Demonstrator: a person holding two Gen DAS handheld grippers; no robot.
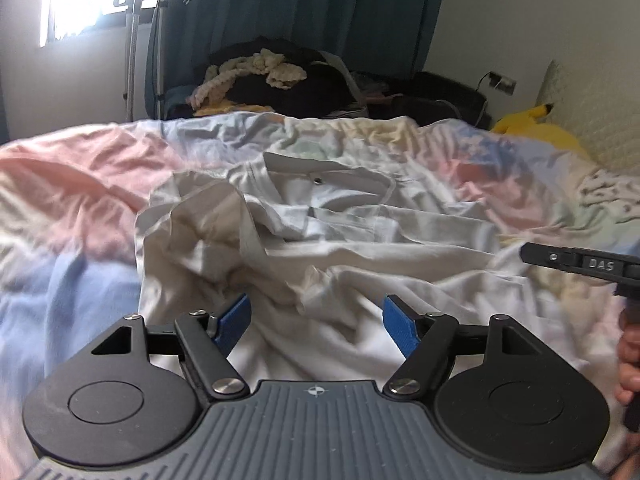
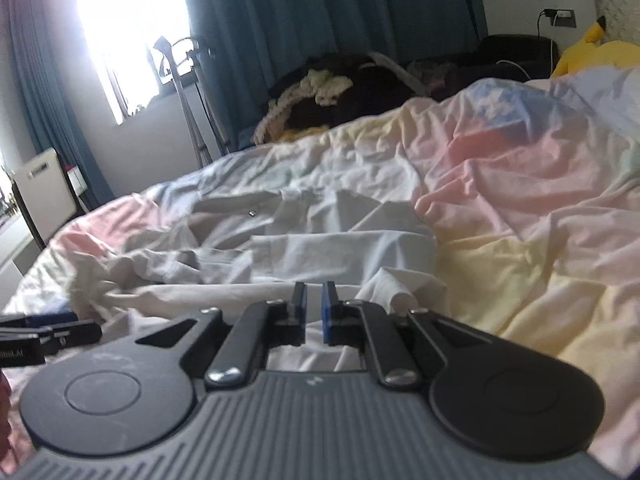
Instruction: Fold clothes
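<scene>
A white garment (image 1: 320, 232) with a metal button (image 1: 318, 180) lies crumpled on the bed; the right wrist view shows it too (image 2: 320, 240). My left gripper (image 1: 318, 320) hovers just over its near edge, open, blue pads wide apart and nothing between them. My right gripper (image 2: 314, 312) sits low over the garment's near right part, its blue pads drawn together to a narrow slit with no cloth in it. From the left wrist view, the right gripper (image 1: 580, 264) shows at the right edge, held by a hand (image 1: 628, 360). The left gripper (image 2: 48, 332) shows at the right wrist view's left edge.
A rumpled pastel duvet (image 1: 80, 200) covers the bed. Beyond the far edge lies a pile of dark clothes with a cream knit (image 1: 272, 72). A yellow plush toy (image 1: 536, 124) and a pillow sit at the right. Teal curtains, a bright window and a metal stand (image 1: 132, 40) are behind.
</scene>
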